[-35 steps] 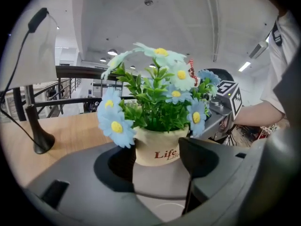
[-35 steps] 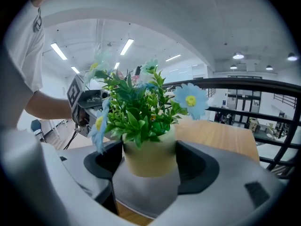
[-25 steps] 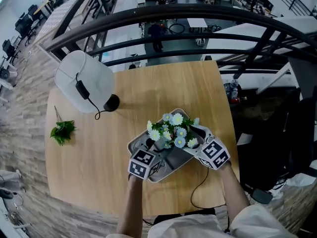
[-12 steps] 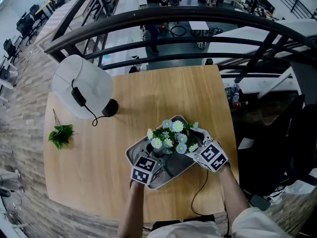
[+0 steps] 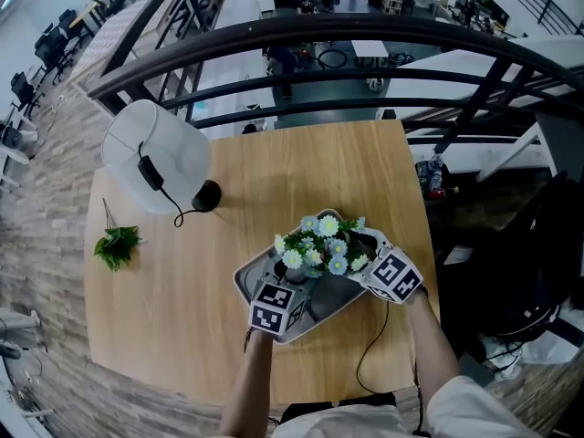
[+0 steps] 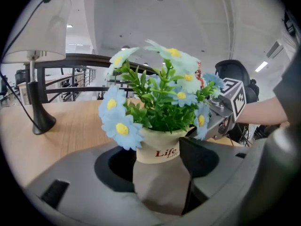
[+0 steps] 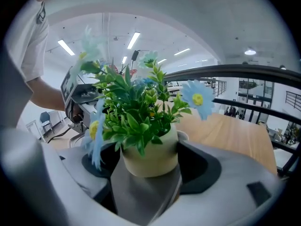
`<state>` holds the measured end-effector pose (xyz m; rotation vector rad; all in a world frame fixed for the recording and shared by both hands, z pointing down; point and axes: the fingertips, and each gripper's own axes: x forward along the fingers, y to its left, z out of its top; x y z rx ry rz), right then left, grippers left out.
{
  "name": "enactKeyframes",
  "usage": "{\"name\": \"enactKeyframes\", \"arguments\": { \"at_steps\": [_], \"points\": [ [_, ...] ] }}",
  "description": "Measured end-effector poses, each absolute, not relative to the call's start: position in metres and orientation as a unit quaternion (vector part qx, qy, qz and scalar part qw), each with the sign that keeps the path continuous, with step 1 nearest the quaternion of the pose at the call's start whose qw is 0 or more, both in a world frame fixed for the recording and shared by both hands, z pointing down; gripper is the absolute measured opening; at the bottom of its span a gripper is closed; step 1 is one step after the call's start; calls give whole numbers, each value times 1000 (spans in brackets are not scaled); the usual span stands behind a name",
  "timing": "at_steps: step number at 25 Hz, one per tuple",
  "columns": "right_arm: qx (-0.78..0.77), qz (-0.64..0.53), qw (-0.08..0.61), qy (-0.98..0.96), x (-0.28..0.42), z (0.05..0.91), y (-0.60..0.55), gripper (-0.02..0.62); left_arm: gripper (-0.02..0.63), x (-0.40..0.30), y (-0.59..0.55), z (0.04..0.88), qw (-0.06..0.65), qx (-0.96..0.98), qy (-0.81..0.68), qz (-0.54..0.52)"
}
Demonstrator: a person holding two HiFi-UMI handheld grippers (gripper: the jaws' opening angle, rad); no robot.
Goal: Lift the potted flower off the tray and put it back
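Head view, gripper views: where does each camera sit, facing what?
Head view: on the head, steeply down at tray, potted flower; forearms, left gripper, right gripper.
Left gripper view: behind its jaws, potted flower between; right gripper beyond.
Right gripper view: behind its opening jaws, potted flower between; left gripper beyond.
Shared: that flower, opposite sides.

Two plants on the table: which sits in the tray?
The potted flower with blue daisies, in the tray; the loose sprig lies on the table.

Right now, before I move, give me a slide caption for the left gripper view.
The potted flower framed between the parted jaws of the left claw, lamp on the wooden table behind.
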<state>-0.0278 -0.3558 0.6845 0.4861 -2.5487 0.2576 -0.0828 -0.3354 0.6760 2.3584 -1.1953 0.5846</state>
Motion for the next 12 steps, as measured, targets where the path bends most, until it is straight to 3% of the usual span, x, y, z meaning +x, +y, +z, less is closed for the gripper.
{"name": "enactKeyframes", "arguments": {
  "at_steps": [12],
  "points": [
    [220,105,285,-927,15,664,-338,407,316,-96,-308,643,203,841,-457,203]
  ]
}}
